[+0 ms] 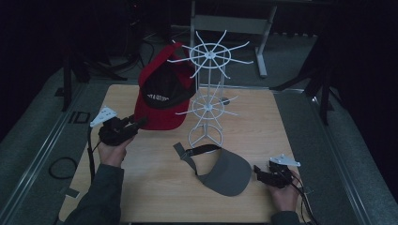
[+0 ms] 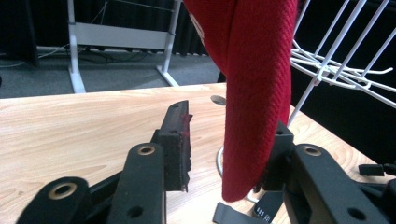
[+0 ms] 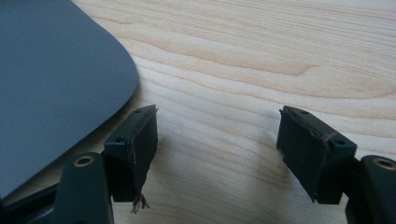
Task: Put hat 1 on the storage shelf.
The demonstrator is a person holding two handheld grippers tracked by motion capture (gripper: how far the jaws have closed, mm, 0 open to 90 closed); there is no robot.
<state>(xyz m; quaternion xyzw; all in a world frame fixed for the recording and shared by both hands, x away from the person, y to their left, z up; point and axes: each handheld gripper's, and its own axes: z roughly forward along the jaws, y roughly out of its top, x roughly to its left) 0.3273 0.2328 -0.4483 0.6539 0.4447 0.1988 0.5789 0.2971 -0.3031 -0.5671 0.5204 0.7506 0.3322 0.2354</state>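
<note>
Red cap (image 1: 159, 96) hung on white rack (image 1: 209, 93), brim between left gripper's (image 1: 139, 123) spread jaws, unpinched. Right gripper (image 1: 259, 171), spread, lay level beside grey visor (image 1: 224, 174).

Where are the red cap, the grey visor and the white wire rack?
red cap (image 1: 157, 112): high view, on its brim.
grey visor (image 1: 227, 176): high view, on its peak.
white wire rack (image 1: 210, 55): high view, on its top hub.
</note>
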